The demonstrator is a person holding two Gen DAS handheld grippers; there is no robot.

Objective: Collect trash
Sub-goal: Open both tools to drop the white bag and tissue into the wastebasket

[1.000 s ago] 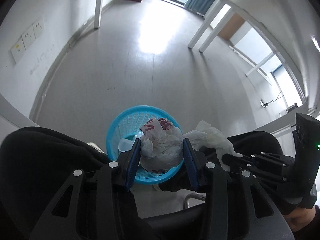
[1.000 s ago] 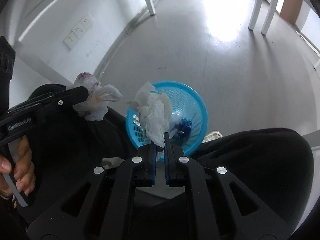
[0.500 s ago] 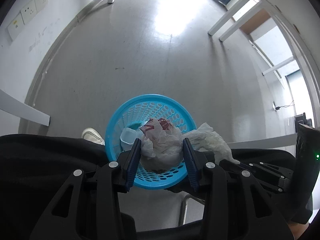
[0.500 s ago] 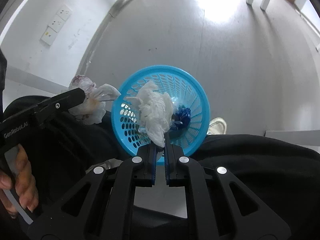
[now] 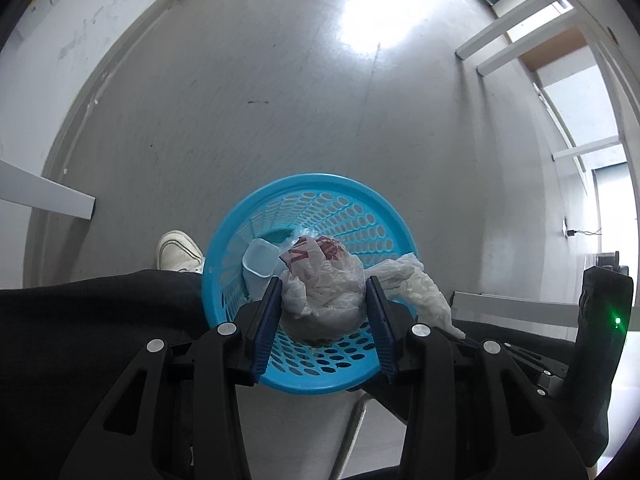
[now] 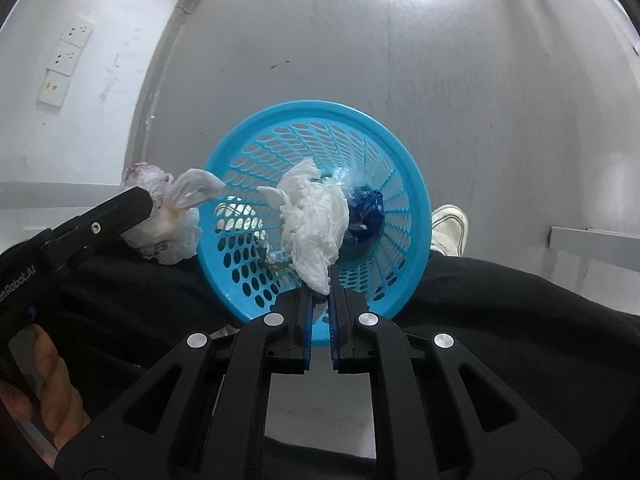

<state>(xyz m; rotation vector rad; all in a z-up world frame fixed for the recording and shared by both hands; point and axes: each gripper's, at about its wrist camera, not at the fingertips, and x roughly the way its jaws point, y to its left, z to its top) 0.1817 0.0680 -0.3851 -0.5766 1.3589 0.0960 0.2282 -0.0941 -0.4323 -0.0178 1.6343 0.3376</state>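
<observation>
A round blue perforated trash basket point(image 5: 352, 196) stands on the grey floor; it also shows in the right wrist view point(image 6: 400, 144). My left gripper point(image 5: 322, 294) is shut on a crumpled white plastic bag with red print point(image 5: 324, 276), held over the basket's near rim; the bag also shows in the right wrist view point(image 6: 168, 216). My right gripper point(image 6: 321, 284) is shut on a crumpled white tissue point(image 6: 316, 220), held above the basket; the tissue also shows in the left wrist view point(image 5: 416, 288). Inside the basket lie a pale blue cup point(image 5: 260, 264) and a dark blue wad point(image 6: 366, 212).
The person's black trousers point(image 6: 500, 320) and a white shoe point(image 5: 178, 250) are close beside the basket. A white table leg point(image 5: 44, 196) is at the left, white furniture legs point(image 5: 508, 36) at the far right. A wall with sockets point(image 6: 66, 64) is left.
Both grippers have moved forward and over the basket with their loads. The basket now looks larger and nearer in both views. Both grips are unchanged.
</observation>
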